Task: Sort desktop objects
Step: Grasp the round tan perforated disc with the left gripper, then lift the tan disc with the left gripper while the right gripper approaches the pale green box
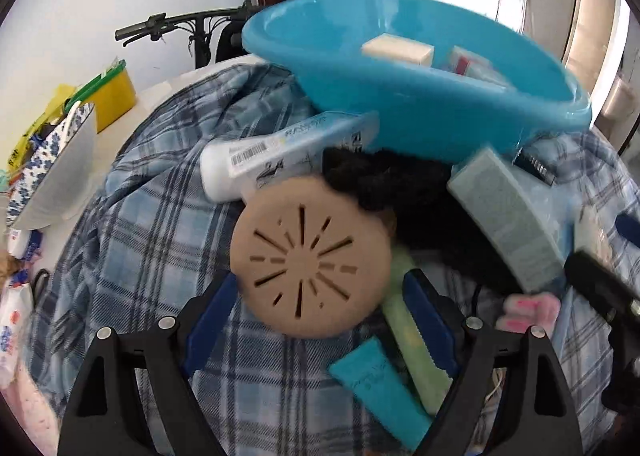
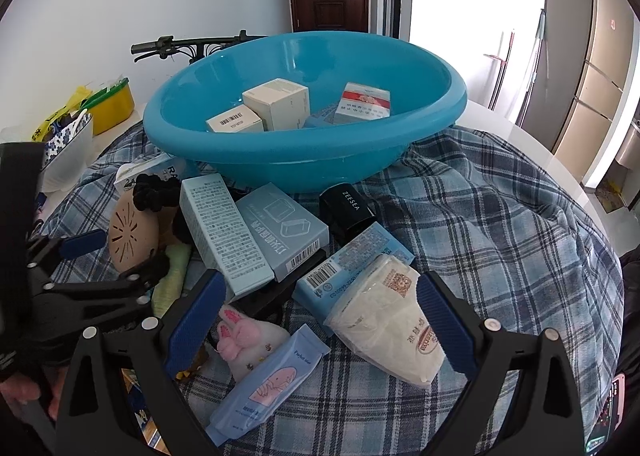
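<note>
A blue basin point(image 2: 280, 151) stands at the back of the plaid cloth point(image 2: 500, 240) and holds several small boxes point(image 2: 276, 101). In front of it lies a pile: pale blue boxes point(image 2: 220, 232), a black ZEESEA box point(image 2: 348, 207), a tissue pack point(image 2: 388, 316), a blue tube point(image 2: 268, 380) and a pink plush point(image 2: 240, 332). My left gripper point(image 1: 316, 320) is open, its jaws on either side of a tan round slotted disc point(image 1: 308, 264); it also shows in the right wrist view point(image 2: 116, 252). My right gripper point(image 2: 320, 320) is open over the tissue pack and tube.
A white tube with a barcode point(image 1: 276, 155), a black fuzzy item point(image 1: 384, 179), a teal tube point(image 1: 376, 384) and a green item point(image 1: 416, 340) lie near the disc. A patterned bowl point(image 1: 52, 171) and a yellow container point(image 1: 112, 99) stand at the left. A bicycle handlebar point(image 2: 188, 43) is behind the table.
</note>
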Motion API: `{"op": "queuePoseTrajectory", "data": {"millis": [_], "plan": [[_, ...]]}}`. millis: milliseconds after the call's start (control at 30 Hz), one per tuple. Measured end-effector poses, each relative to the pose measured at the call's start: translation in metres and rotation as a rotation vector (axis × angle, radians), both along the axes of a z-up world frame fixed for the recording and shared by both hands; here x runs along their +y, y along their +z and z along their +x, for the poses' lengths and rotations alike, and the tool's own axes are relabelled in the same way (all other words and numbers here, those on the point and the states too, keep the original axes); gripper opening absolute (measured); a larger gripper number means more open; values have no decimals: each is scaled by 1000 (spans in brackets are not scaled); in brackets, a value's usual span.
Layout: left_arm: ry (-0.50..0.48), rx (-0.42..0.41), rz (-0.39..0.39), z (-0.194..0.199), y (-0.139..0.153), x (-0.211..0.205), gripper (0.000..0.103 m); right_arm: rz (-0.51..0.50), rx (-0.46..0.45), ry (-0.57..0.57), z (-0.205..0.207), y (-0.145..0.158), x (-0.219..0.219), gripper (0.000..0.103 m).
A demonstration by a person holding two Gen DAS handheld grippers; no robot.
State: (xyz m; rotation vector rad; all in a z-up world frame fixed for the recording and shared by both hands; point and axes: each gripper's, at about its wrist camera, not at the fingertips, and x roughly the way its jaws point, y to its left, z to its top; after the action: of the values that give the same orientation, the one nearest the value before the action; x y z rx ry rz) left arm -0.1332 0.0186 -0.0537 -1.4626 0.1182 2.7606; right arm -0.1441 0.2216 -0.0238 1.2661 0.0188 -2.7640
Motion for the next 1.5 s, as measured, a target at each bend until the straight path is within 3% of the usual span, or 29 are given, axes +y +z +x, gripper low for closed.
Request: {"op": "queuePoseTrajectory", "data": {"millis": [167,233,267,367,467,600,767,1167,1400,1433,1500], "plan": [[27,14,27,-3,3,-10,77,13,-4,-1,0,-1,2,96],[2,28,10,-1,6,-8,61,8,-6,-5,0,-2,3,96],[-19,25,-8,1,7,-4,47,6,-6,-6,0,-2,4,96],[-31,53,-20,11,16,3,28,6,-3,-1,2,-1,3,96],[-30,78,-16,18,27,3,22,11,3,4,4,1,1,96],[7,93,49,28,44,-15,21,11,7,5,8,3,0,96],[73,106,34,31,50,-43,21,8,12,10,10,4,-1,96],[43,53,160,21,34,-59,21,6,8,14,10,3,-2,96],[90,20,118,8,18,-63,22,-2,-6,-1,6,-2,3,96],[90,13,118,6,16,-64,22,-2,-9,0,5,-3,3,96],[94,1,106,2,10,-65,35,0,-16,2,4,-5,1,96]]}}
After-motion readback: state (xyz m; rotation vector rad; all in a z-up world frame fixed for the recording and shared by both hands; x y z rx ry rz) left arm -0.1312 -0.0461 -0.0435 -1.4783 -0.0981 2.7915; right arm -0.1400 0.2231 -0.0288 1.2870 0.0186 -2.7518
